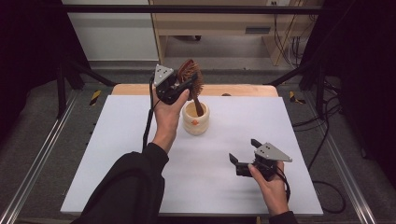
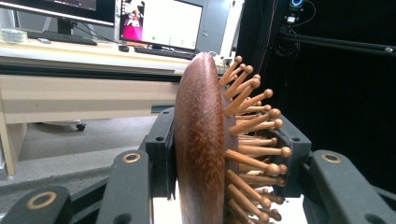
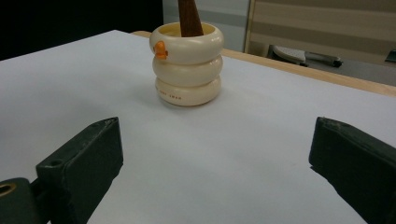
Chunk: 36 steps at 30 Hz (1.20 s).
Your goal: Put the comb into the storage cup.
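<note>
Your left gripper (image 1: 183, 85) is clamped on the head of a dark wooden hairbrush (image 1: 190, 74): one jaw presses the smooth back, the other bears on the round-tipped wooden pins (image 2: 254, 140). You hold it up at the far middle of the white table (image 1: 116, 154), above a cream cup (image 1: 195, 118) shaped like three stacked rings.

The brush's long axis runs steeply downward from your gripper, tilted slightly, and the handle end already sits inside the cup's mouth. The cup stands directly below and just to the right of your left hand (image 1: 167, 114). In my judgement, whether you lower or lift next, the move runs along that slanted handle line, so the cup rim is what could catch.

Your right gripper (image 1: 241, 154) rests low on the near right of the table, jaws spread wide with nothing between them, pointing toward the cup but well apart from it. Your left hand is much the nearer.

The cup carries a small orange mark (image 3: 159, 49) near its rim and a line of tiny print (image 3: 169, 95) on the bottom ring, too small to read.
</note>
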### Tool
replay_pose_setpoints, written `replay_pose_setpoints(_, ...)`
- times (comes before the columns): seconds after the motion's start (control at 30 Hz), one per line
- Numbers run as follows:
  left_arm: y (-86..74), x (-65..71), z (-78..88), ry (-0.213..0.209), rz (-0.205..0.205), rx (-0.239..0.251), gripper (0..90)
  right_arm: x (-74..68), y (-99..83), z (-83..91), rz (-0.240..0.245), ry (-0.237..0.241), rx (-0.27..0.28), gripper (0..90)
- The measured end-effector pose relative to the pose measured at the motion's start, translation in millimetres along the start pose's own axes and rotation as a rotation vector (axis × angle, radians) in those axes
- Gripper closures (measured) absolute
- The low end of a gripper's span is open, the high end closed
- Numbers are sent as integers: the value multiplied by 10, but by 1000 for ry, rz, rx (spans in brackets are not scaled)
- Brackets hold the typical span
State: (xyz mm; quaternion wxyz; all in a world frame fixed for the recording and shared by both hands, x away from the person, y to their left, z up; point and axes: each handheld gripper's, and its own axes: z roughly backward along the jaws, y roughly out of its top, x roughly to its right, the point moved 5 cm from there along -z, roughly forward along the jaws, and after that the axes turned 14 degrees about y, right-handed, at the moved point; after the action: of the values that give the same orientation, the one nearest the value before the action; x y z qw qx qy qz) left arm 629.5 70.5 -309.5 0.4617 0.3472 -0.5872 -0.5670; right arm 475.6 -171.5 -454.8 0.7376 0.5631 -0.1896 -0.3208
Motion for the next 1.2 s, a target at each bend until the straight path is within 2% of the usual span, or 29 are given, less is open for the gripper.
replay_pose_setpoints(0.5,-66,-7,-32,3,3,-7,511,-3,-7,-9,1,2,-3,33)
replay_pose_setpoints(0.83,-114,-10,-58,2,-21,-11,511,-6,-12,-16,0,3,-7,33)
replay_pose_setpoints(1.2,-164,-2,-84,0,-23,-22,511,0,-15,-17,-2,3,-9,33)
